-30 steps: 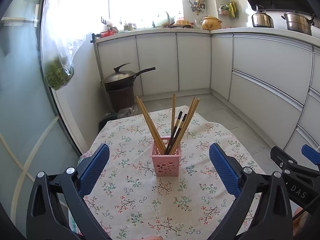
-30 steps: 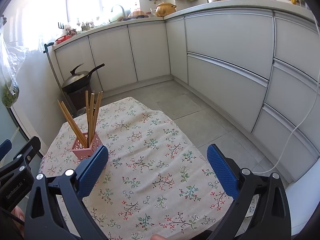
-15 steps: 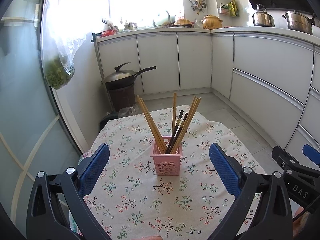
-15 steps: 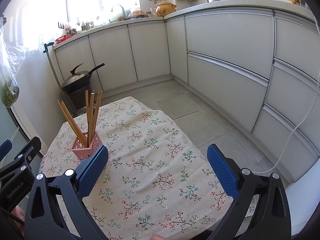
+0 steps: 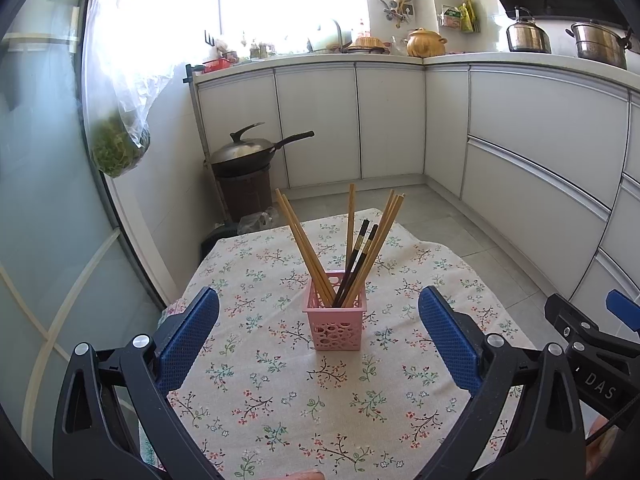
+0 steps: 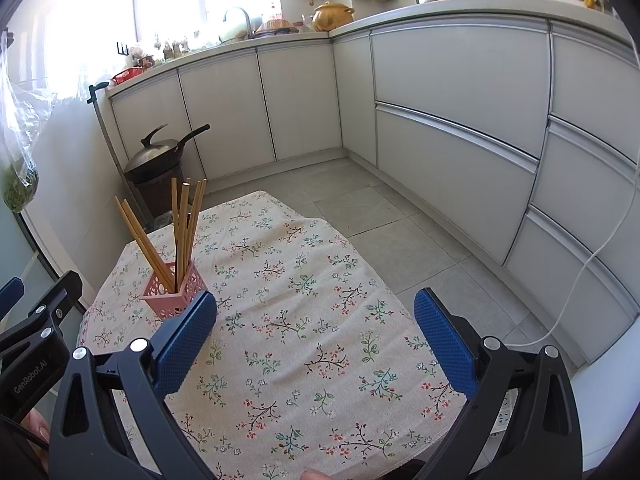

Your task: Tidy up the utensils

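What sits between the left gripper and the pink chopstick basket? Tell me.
Only floral tablecloth. In the left wrist view the open left gripper faces the pink basket, and the cloth in front of it carries nothing else.

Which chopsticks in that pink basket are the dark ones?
The two dark chopsticks leaning right of centre in the pink basket. They are nearly black and shorter; the other chopsticks are pale wood and stand taller.

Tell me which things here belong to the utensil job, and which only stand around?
Belong to the job:
chopsticks
pink holder
left claw, open
right claw, open

Only around:
wok
bag of greens
clay pot
kettle
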